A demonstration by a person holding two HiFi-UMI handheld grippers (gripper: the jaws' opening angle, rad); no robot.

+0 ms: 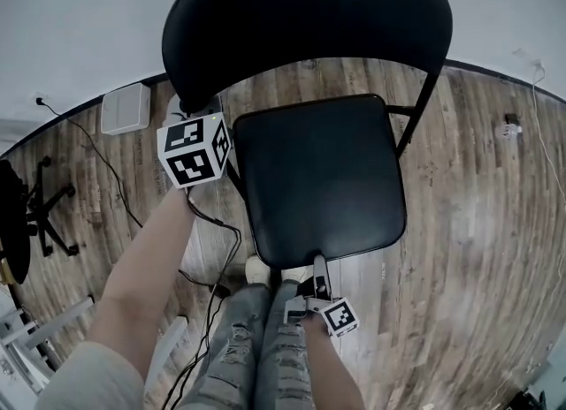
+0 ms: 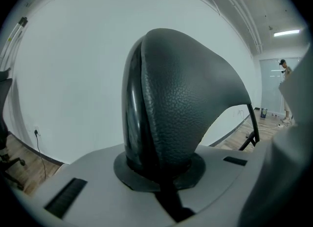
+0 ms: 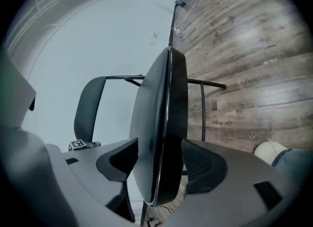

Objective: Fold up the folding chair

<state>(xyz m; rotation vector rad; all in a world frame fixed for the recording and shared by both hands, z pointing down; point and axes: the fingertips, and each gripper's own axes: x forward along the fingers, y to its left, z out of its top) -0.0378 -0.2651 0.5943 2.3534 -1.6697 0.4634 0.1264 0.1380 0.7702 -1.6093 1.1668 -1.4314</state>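
Left tool (image 2: 159, 171) clamps backrest (image 2: 186, 99) above the seat (image 3: 159, 123); right tool (image 3: 161, 162), jaws apart, straddles its front edge: next, grip and lift.

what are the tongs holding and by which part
Left tongs clamp the backrest at its left edge. Right tongs stand open around the seat's front edge, holding nothing.

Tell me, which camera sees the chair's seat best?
The head view: it looks down on the whole top of the seat. The right gripper view sees it only edge-on, close up. The left gripper view shows the backrest, not the seat.
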